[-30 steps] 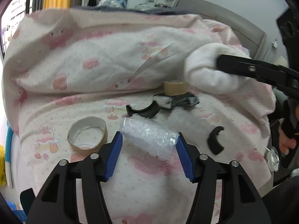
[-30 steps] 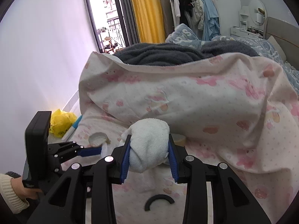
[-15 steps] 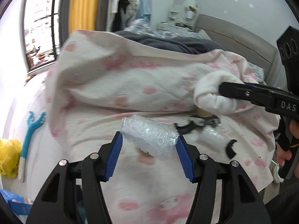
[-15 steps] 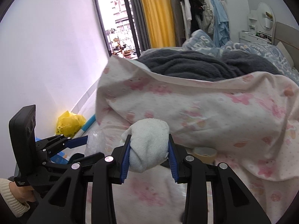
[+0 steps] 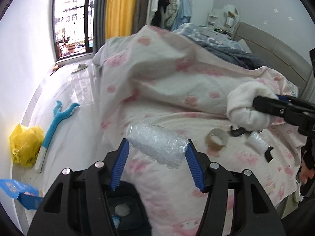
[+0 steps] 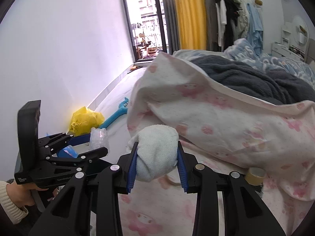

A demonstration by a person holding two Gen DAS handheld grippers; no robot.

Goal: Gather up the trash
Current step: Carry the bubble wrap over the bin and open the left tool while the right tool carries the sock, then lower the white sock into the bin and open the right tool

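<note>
My left gripper (image 5: 156,153) is shut on a roll of clear bubble wrap (image 5: 157,144) and holds it over the bed's left edge. A dark bin (image 5: 124,206) with a crumpled wad inside stands on the floor right below it. My right gripper (image 6: 157,157) is shut on a balled white sock (image 6: 156,153), above the pink bedsheet. The left gripper with the bubble wrap (image 6: 98,140) also shows at the left of the right wrist view. A tape roll (image 5: 216,138), a second bubble wrap piece (image 5: 257,141) and black curved plastic bits (image 5: 237,132) lie on the sheet.
A folded pink quilt (image 5: 177,78) and dark blanket (image 6: 246,78) cover the bed. On the floor lie a yellow plastic bag (image 5: 24,143), a blue toy (image 5: 57,118) and a blue packet (image 5: 17,192). A white wall (image 6: 69,59) runs along the left.
Both grippers have swung left, away from the middle of the bed toward its floor-side edge, still holding their items. The bin has come into the left wrist view.
</note>
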